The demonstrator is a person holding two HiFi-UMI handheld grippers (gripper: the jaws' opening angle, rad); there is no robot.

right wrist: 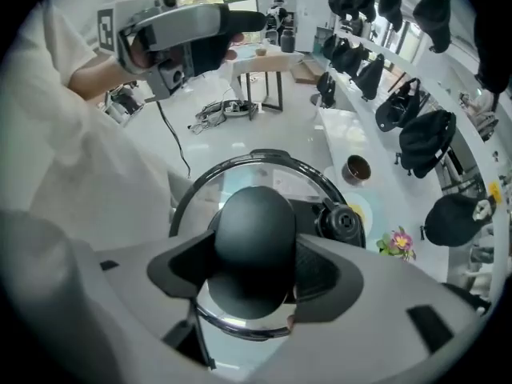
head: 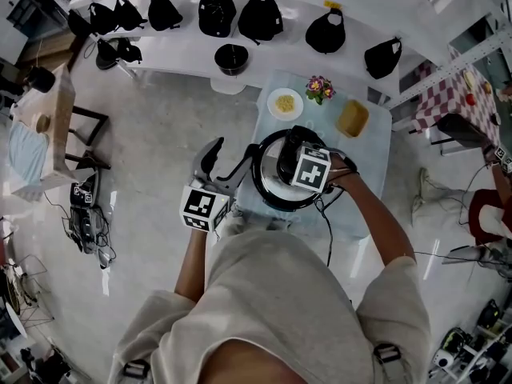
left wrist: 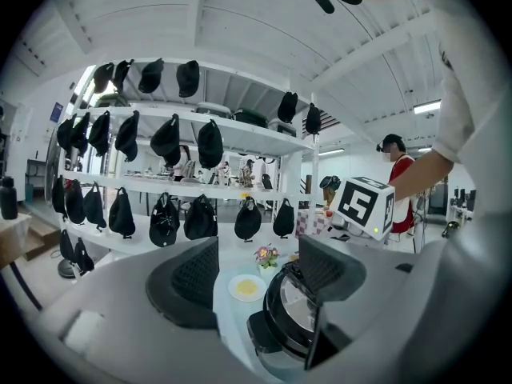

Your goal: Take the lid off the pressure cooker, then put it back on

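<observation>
The black pressure cooker (head: 270, 192) stands on a pale blue table (head: 370, 162). Its glass lid (right wrist: 240, 181) with a chrome rim carries a black knob (right wrist: 254, 234) and a black valve (right wrist: 346, 223). My right gripper (right wrist: 254, 272) is shut on that knob from above, and in the head view it (head: 292, 162) sits over the cooker's middle. I cannot tell whether the lid rests on the pot or hangs just above it. My left gripper (head: 226, 165) is open at the cooker's left side. In the left gripper view the cooker (left wrist: 292, 322) shows low between the open gripper (left wrist: 260, 266), untouched.
Behind the cooker are a white plate of yellow food (head: 286, 103), a small flower pot (head: 319, 88) and a yellow container (head: 352, 118). A black bowl (head: 231, 58) and several black caps sit on white shelves beyond. A wooden table (head: 56, 118) and floor cables (head: 84, 214) lie to the left.
</observation>
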